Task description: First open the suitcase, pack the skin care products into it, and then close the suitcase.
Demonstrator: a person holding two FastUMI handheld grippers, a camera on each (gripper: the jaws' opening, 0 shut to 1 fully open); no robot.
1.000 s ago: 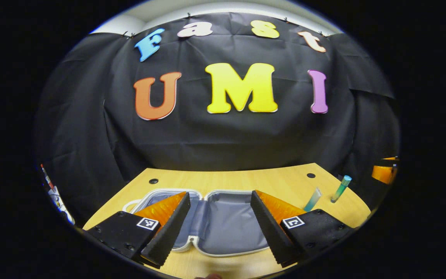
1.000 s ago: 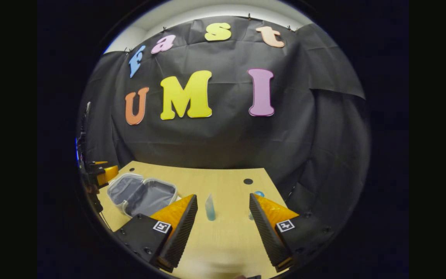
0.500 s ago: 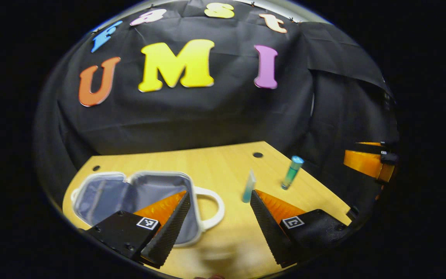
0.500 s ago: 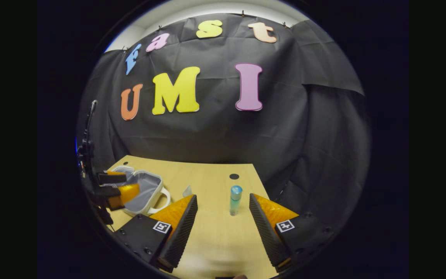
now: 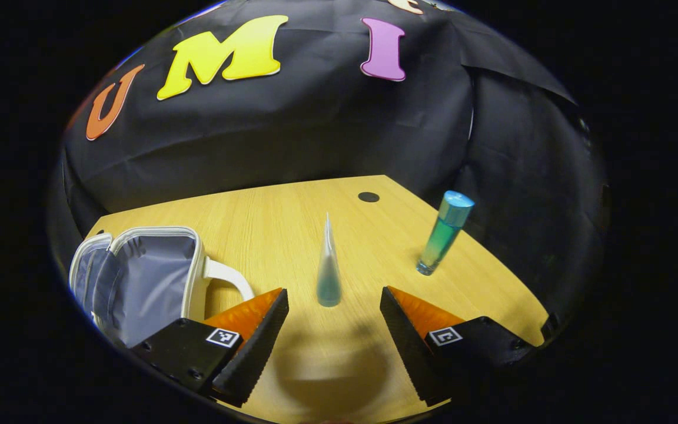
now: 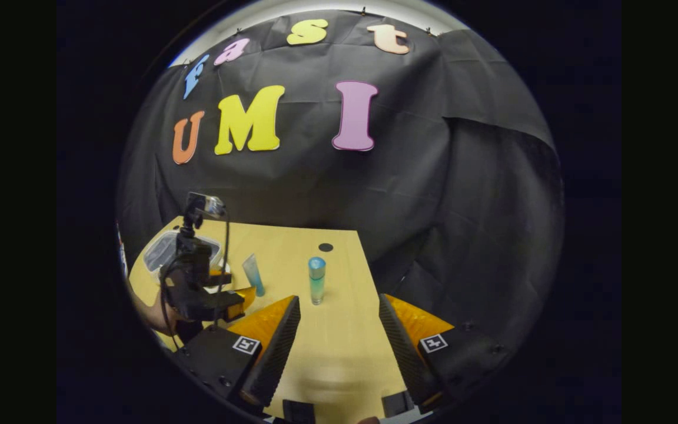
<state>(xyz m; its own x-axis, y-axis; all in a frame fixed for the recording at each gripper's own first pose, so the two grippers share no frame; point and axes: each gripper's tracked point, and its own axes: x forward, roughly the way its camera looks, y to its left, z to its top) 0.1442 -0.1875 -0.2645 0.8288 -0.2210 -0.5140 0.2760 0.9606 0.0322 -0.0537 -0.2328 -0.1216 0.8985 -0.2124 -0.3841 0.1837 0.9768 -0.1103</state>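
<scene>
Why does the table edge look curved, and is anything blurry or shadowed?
Left gripper view: the fisheye lens bends the table; the tube is slightly soft; a shadow lies between the left gripper fingers. Right gripper view: the bottle looks sharper.

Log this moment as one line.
suitcase: open | tube, bottle: upright on table | left gripper: open, facing tube | right gripper: open

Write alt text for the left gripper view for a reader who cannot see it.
The left gripper, fingers open and empty, points at a translucent teal squeeze tube standing cap-down on a light wooden table. An open white-rimmed suitcase with grey lining lies at the left, and a tall blue-green bottle with a blue cap stands upright at the right.
</scene>
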